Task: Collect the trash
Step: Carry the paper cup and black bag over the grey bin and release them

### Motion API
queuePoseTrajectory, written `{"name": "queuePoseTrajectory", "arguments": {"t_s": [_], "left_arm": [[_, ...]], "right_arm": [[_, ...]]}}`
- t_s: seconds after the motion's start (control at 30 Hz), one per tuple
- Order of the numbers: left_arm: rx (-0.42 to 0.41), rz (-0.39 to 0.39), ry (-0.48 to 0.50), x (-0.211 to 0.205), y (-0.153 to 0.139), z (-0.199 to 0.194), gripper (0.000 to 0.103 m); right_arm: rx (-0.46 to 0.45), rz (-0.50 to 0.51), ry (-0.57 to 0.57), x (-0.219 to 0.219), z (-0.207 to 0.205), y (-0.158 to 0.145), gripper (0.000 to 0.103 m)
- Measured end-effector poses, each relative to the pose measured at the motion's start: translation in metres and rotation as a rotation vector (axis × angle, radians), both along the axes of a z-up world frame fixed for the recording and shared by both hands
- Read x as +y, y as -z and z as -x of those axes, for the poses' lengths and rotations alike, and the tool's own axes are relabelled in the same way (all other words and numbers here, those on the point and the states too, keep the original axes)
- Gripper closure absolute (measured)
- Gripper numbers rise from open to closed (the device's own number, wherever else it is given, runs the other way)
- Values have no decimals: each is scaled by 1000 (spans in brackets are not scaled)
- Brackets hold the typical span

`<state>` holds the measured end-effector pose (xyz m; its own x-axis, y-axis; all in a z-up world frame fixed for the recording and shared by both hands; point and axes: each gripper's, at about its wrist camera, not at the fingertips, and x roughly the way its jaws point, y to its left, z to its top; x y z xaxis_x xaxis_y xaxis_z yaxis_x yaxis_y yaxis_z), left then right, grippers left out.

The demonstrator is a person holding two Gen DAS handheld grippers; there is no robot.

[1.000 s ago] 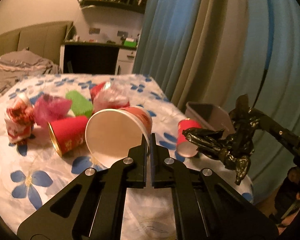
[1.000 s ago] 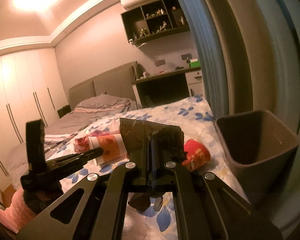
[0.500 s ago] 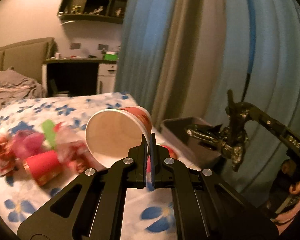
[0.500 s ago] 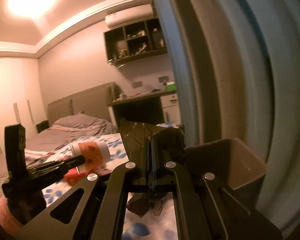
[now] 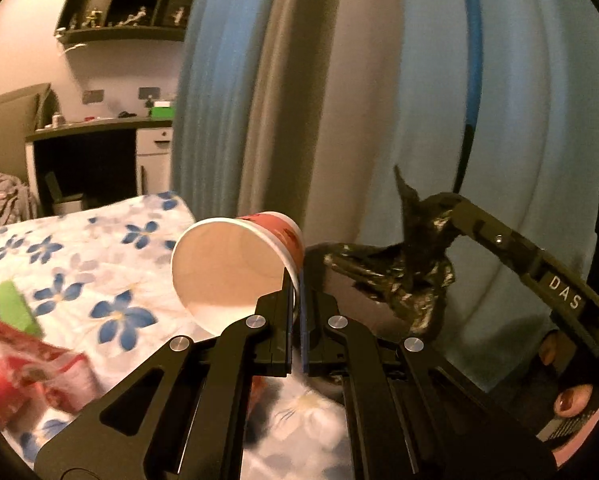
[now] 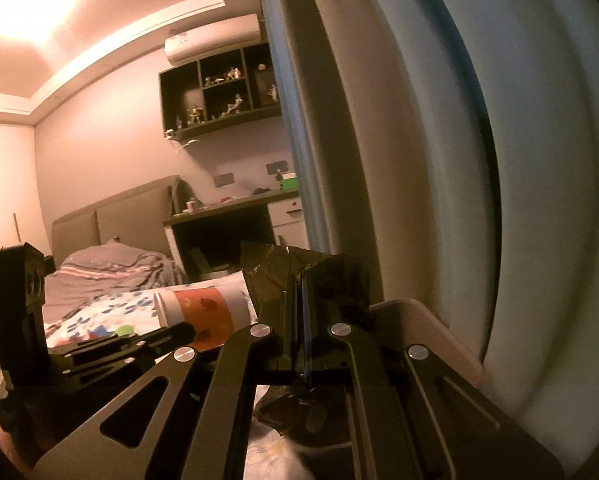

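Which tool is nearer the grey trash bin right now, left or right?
Right. The right tool, shut on the black plastic bag, hangs over the grey trash bin. The left tool, shut on the paper cup, is beside the bin, over the bed.

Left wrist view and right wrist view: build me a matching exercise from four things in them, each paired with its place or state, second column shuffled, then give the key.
Things
1. paper cup
2. black plastic bag
3. grey bin
4. green box

Places or states
A. on the desk by the wall
B. crumpled, pinched in the right gripper
C. beside the curtain, at the bed's edge
D. held by its rim in the left gripper, open mouth facing the camera

Pairs: 1-D, 2-B, 3-C, 4-A
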<state>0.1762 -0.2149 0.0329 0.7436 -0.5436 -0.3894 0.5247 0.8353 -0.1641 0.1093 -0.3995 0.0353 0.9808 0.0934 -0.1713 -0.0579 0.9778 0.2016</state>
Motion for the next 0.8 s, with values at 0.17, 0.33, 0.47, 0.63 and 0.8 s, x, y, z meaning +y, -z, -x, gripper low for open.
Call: {"name": "queuePoseTrajectory", "arguments": {"t_s": [0.17, 0.33, 0.47, 0.63, 0.8], "left_arm": [[25, -10, 21, -30, 9, -16, 101], [46, -25, 27, -49, 20, -27, 101], [67, -26, 33, -59, 26, -32, 101], [94, -28, 46, -68, 33, -35, 101], [117, -30, 54, -75, 38, -40, 101]], "right_arm": [[13, -2, 24, -10, -10, 6, 100], [27, -12, 42, -15, -21, 10, 100], [43, -16, 46, -16, -27, 13, 100], [59, -18, 54, -16, -32, 16, 100], [74, -26, 60, -16, -38, 19, 100]]}}
